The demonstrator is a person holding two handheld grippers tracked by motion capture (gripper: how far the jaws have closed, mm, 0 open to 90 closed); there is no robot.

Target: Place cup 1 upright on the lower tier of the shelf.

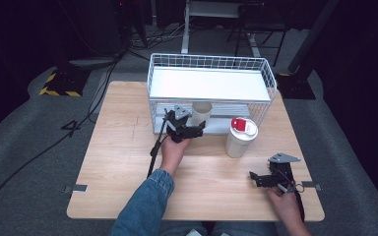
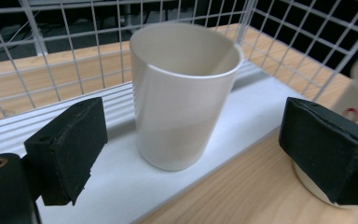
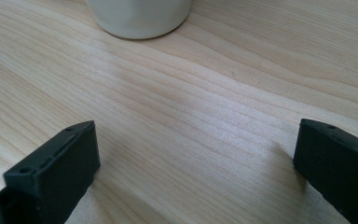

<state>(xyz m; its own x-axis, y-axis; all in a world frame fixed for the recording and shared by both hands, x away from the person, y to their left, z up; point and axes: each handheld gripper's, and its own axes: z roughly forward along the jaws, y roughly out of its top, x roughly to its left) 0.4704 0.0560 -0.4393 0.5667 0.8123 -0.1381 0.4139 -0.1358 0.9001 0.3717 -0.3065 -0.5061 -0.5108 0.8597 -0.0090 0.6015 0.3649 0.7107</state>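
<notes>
The wooden table (image 1: pixel 128 162) spreads under everything I do. On its far half stands the white wire rack (image 1: pixel 211 91), a solid white shelf on top and a lower white shelf inside its mesh walls. On that lower shelf, at the open front, the white cup (image 2: pixel 182 98) stands upright and empty; I can read no brand, label or writing on it. Right of it, on the bare wood just outside the rack, stands a white canister (image 1: pixel 239 140) with a red-and-white lid; whatever is printed on the lid is too small to read.

My left gripper (image 1: pixel 189 129) sits in front of the cup, released: its jaws stand wide, one either side, the pads clear of the cup's wall and holding nothing. My right gripper (image 1: pixel 262 179) rests low over the near right part of the table, jaws likewise spread over bare wood, empty, with the canister's base ahead of it.
</notes>
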